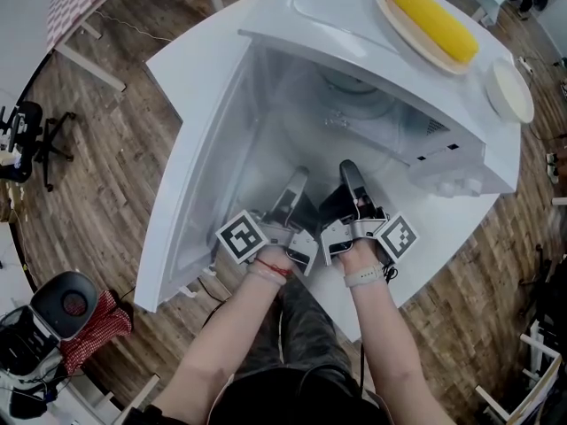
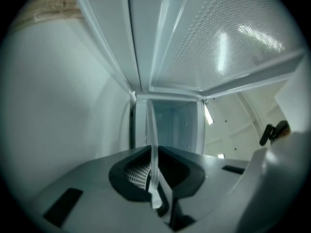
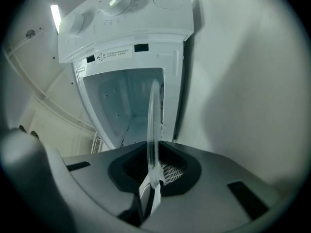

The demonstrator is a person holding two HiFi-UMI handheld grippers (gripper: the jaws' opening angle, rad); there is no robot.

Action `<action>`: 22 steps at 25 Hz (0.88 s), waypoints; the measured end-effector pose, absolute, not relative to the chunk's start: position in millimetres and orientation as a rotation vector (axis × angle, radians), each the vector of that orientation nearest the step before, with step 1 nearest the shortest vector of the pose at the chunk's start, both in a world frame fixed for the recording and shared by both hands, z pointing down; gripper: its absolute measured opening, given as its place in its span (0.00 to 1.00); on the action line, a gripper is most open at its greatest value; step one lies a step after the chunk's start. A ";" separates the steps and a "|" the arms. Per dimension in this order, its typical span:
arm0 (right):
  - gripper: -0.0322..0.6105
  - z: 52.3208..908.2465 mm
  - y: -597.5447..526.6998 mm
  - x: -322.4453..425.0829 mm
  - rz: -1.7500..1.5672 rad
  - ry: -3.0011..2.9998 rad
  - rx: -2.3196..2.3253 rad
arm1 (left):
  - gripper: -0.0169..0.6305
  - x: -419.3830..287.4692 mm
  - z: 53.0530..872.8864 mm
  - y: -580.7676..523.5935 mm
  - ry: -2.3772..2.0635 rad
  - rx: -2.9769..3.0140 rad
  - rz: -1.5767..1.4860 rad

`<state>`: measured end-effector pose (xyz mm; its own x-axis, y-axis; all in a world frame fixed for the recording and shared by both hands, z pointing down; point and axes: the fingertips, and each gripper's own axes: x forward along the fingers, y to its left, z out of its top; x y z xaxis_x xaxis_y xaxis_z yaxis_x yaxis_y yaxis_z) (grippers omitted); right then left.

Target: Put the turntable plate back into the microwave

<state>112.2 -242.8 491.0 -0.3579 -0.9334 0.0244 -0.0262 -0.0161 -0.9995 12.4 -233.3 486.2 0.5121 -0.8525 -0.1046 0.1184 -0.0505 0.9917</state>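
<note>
Both gripping now: left claw [image 2: 156,200] and right claw [image 3: 151,191] each pinch the glass plate [image 3: 154,115] edge-on between their jaws, microwave [image 3: 124,30] straight ahead.

Head view looks steeply down; both gripper views face closely into the microwave [image 1: 266,25].

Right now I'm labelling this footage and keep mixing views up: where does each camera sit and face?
Head view: on the person's head, looking down at the open microwave; forearms, left gripper and right gripper show.
Left gripper view: on that gripper, facing the cavity beside the door; its jaws show, shut on the turntable plate.
Right gripper view: on that gripper, facing the cavity and control dials; its jaws grip the plate.
Shared: both gripper views show the plate edge-on.
</note>
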 end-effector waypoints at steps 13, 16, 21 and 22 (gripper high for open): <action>0.12 492.9 -268.1 131.9 -1.454 1.459 -1.089 | 0.08 15.8 487.9 -230.7 -0.691 1.398 -0.894; 0.12 494.6 -273.4 133.1 -1.447 1.452 -1.087 | 0.08 16.4 488.0 -231.1 -0.687 1.404 -0.892; 0.12 498.9 -278.0 134.5 -1.441 1.445 -1.075 | 0.08 16.8 490.9 -231.1 -0.691 1.401 -0.888; 0.12 499.8 -278.1 134.6 -1.439 1.446 -1.072 | 0.07 16.8 491.5 -231.2 -0.693 1.399 -0.888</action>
